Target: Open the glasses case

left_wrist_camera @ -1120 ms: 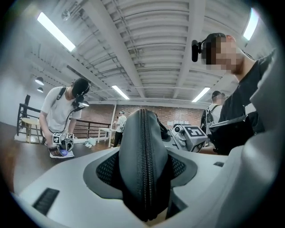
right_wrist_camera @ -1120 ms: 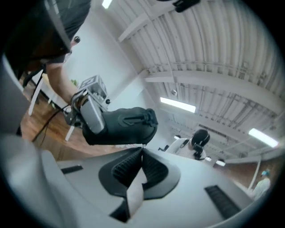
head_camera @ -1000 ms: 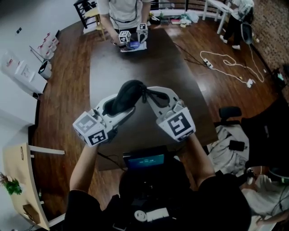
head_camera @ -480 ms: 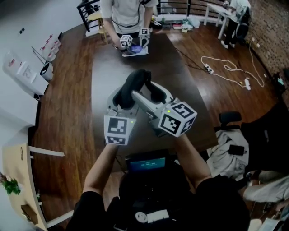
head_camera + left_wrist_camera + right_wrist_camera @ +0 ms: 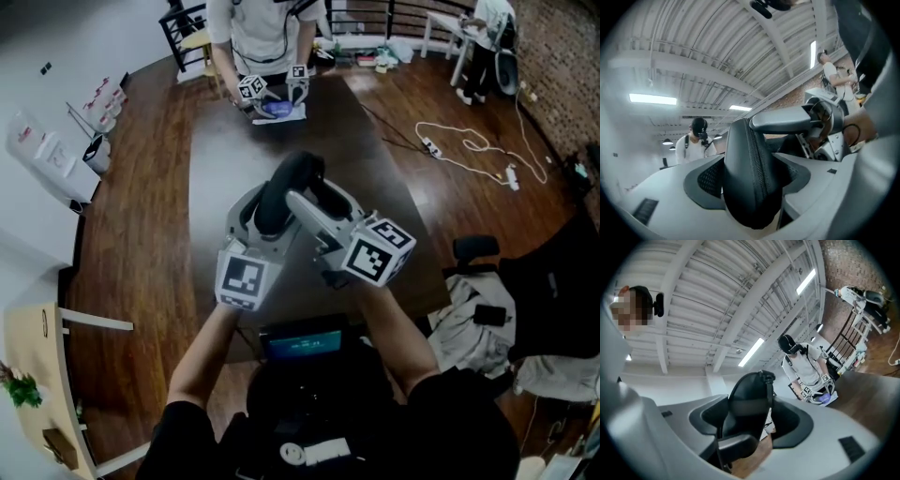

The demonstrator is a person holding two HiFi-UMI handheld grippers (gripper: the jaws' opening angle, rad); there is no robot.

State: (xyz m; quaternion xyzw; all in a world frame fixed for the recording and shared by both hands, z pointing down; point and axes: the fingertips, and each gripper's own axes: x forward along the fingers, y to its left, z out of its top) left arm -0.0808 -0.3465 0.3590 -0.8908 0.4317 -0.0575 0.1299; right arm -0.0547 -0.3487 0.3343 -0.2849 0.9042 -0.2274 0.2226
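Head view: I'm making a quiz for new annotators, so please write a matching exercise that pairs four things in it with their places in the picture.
Things:
1. glasses case
2. white cable
3. green plant
4. lit screen

Places in the head view:
a. lower left corner
b. middle of the picture
c. upper right
d. low centre

Pairs: 1-b; 2-c; 3-a; 4-d
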